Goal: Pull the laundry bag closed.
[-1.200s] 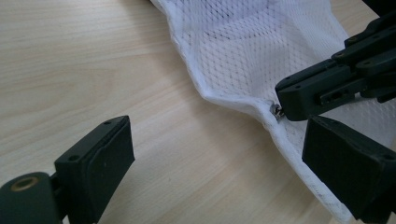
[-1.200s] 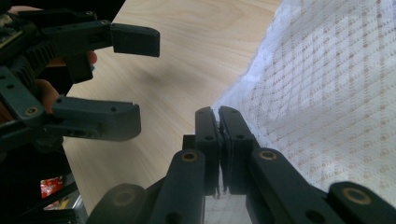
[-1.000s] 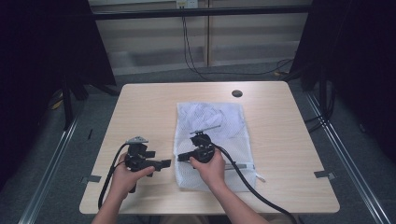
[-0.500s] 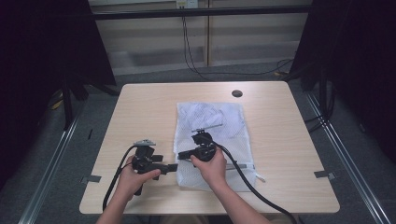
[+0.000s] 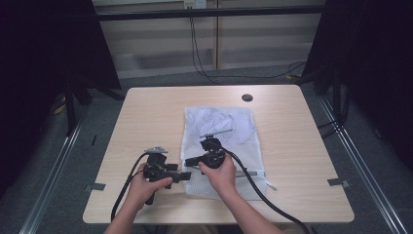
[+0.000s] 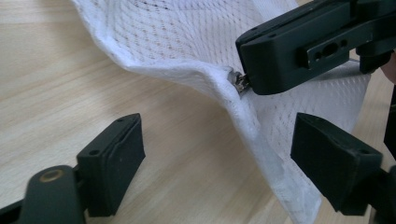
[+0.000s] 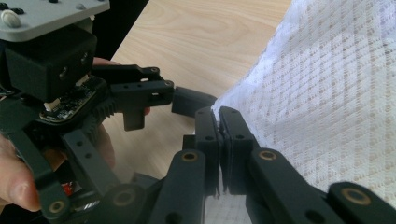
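While both forearms reach in from the near edge of the table (image 5: 146,112), the person's left hand (image 5: 141,183) holds the left gripper (image 5: 182,176) low over the bare wood, its jaws pointing sideways toward the white mesh bag (image 5: 219,122). The right hand (image 5: 221,170) grips the right gripper (image 5: 190,161) over the bag's near left part, its jaws turned toward the left gripper, with a black cable (image 5: 258,187) trailing off toward the near right edge.

In the right gripper view, the right gripper (image 7: 219,116) has its jaws pressed together on the edge of the mesh bag (image 7: 327,93), a thin fold of fabric caught between the pads. The left gripper view shows that pinch lifting the bag's edge (image 6: 224,88) off the table, with a small metal zipper pull (image 6: 239,83) showing right at the closed jaw tips.

The left gripper (image 6: 217,154) has its jaws wide apart, empty; the raised hem of the bag hangs between them, nearer the right-hand pad, not touching either that I can tell.

The bag lies flat on the table's middle, and I cannot tell whether anything is inside.
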The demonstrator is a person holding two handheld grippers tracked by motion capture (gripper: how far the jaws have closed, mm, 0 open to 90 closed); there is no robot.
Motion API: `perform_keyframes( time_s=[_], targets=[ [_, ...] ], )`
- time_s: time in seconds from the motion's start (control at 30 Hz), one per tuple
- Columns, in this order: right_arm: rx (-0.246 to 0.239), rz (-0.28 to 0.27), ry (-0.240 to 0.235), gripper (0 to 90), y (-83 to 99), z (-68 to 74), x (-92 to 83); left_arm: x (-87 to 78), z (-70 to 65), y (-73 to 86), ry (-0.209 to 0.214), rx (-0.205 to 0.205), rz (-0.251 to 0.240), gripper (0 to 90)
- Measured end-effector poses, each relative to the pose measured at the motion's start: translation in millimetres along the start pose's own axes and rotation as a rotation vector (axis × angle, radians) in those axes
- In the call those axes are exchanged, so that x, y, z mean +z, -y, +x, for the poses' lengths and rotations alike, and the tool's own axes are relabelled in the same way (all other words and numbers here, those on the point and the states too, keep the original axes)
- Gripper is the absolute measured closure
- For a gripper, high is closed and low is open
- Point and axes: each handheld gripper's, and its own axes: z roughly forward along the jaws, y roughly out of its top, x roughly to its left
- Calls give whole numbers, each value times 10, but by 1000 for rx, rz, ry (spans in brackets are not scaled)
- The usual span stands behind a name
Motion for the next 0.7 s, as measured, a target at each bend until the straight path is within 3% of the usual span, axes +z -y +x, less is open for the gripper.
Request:
perform_keyframes(
  time_s=[0.23, 0.33, 0.37, 0.5, 0.57, 0.6, 0.7],
  targets=[
    [-7, -4, -2, 868, 2, 9, 8, 49, -13, 6, 50, 6, -8, 298],
    [-8, -1, -5, 868, 5, 16, 15, 55, -21, 0, 50, 16, -6, 338],
    [-9, -2, -7, 868, 6, 18, 17, 62, -26, -5, 54, 8, -25, 343],
    [-8, -6, -8, 868, 7, 28, 10, 65, -23, -9, 66, -5, -22, 370],
    [-8, -7, -9, 868, 7, 30, 8, 74, -22, -5, 81, -31, -11, 379],
    [-7, -8, -10, 868, 7, 34, 2, 75, -23, -8, 101, -45, -13, 460],
    [-7, -11, -13, 868, 8, 37, -3, 81, -29, -15, 107, -55, -16, 492]
  ],
)
